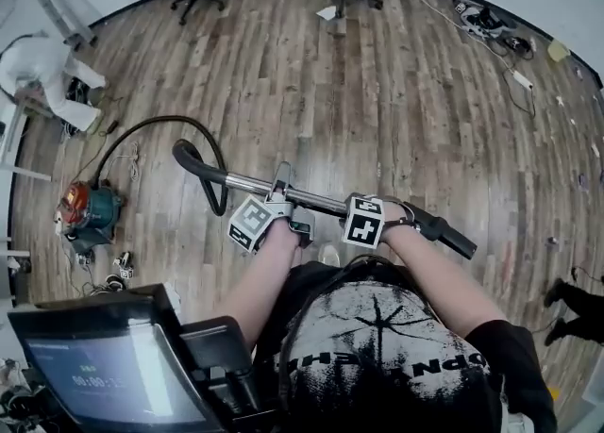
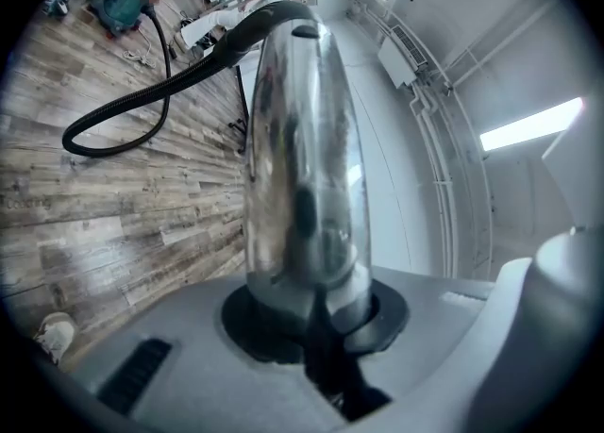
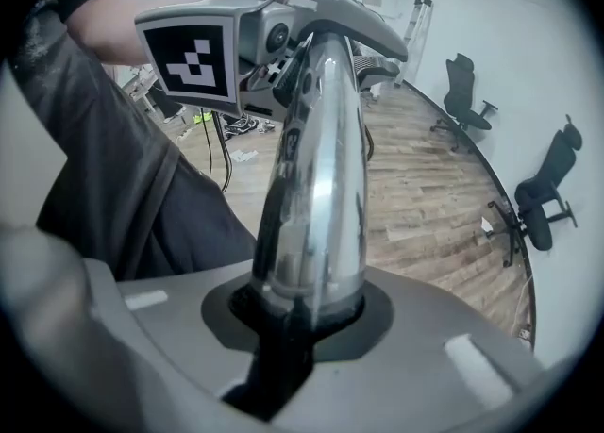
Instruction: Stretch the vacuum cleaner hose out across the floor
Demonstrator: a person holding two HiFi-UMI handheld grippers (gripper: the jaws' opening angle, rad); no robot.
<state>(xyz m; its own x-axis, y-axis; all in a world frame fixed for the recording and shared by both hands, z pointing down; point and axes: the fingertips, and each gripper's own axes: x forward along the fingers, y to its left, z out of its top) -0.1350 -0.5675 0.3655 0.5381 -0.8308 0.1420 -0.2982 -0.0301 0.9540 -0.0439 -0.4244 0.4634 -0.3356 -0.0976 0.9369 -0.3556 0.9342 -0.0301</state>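
Faint digits that looked like "00:00" showed on the screen [image 1: 104,374], while the shirt's [image 1: 377,346] white lettering stayed too warped to read.

Item: vacuum cleaner hose [image 1: 159,121], black, ribbed, flexible. It runs from the canister vacuum cleaner [image 1: 92,210] in a wide arc over the wooden floor, then loops down and back up to a curved black handle bend [image 1: 186,153]. It is slack and not yet straight.

Item: canister vacuum cleaner, teal body with a red top, standing on the floor at the left.

Item: metal wand [image 1: 321,200], chrome and straight, fitted to the handle bend, with a black end piece [image 1: 451,236]. It is held roughly level above the floor, clamped at mid-length by the left claw [image 1: 281,193] and further along by the right claw [image 1: 373,211].
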